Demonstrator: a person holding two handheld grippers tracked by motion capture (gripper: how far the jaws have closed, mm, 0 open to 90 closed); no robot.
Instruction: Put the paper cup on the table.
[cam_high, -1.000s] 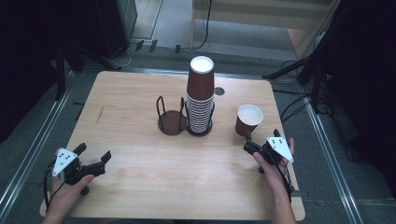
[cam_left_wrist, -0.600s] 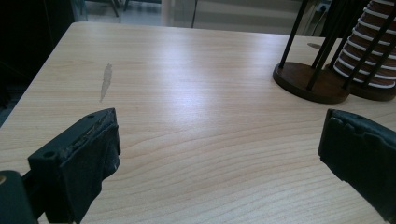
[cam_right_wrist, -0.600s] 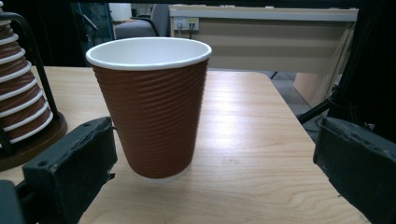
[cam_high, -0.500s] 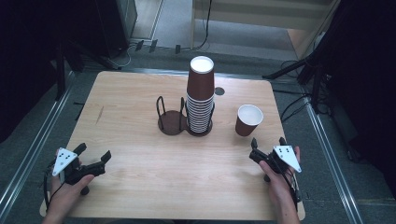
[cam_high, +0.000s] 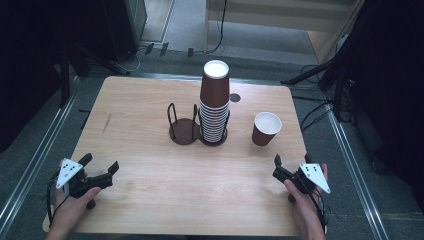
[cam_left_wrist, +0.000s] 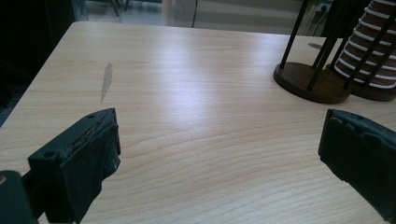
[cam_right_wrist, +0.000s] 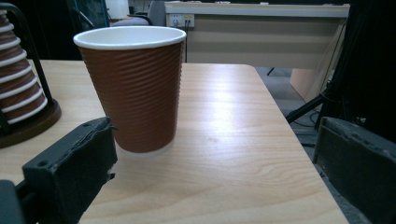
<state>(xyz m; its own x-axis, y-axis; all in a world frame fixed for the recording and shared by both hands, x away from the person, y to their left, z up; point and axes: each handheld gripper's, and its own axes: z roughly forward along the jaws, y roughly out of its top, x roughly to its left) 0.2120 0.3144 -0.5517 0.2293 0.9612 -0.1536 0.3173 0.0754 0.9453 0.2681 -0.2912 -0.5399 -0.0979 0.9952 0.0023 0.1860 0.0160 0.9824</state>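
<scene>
Single brown paper cup (cam_high: 265, 128) upright on worktop (cam_high: 150, 110), right of holder, mouth up, inside white, contents not visible. Two-ring wire cup holder (cam_high: 184, 131) mid-worktop: left ring bare, right ring carries inverted cup stack (cam_high: 215, 105). Right gripper (cam_high: 291, 165) near cup, apart, jaws wide. Left gripper (cam_high: 99, 167) near-left, jaws wide, nothing held.

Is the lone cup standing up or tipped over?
Standing up. The single cup rests on its base on the table, white rim on top.
</scene>
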